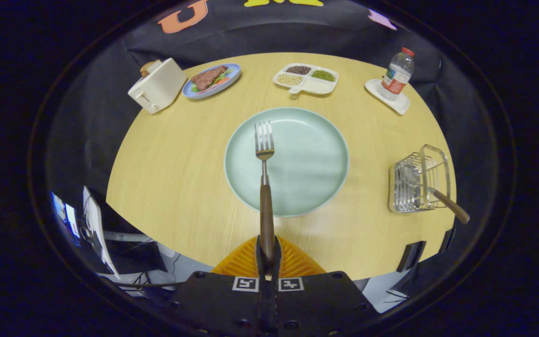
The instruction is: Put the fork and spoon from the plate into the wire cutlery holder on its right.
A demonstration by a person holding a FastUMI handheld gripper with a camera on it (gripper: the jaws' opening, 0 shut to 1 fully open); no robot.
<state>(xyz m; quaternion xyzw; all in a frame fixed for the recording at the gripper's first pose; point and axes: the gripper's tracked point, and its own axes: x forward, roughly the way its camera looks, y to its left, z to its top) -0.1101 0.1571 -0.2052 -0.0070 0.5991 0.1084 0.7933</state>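
Note:
My gripper (267, 255) is shut on the brown wooden handle of the fork (265, 178), which points straight ahead and hangs above the pale green plate (307, 159). The tines reach over the plate's left half, and the plate's surface is bare. To the right of the plate stands the wire cutlery holder (412, 185) near the table's right edge. The spoon (438, 194) lies in it, its bowl inside the wires and its brown handle sticking out toward the table's edge.
Beyond the plate are a white divided tray of beans (307, 78), a blue plate with meat (212, 80), a white toaster (157, 85) at the far left, and a water bottle (396, 75) on a white dish at the far right. The round wooden table (171, 178) drops off close on both sides.

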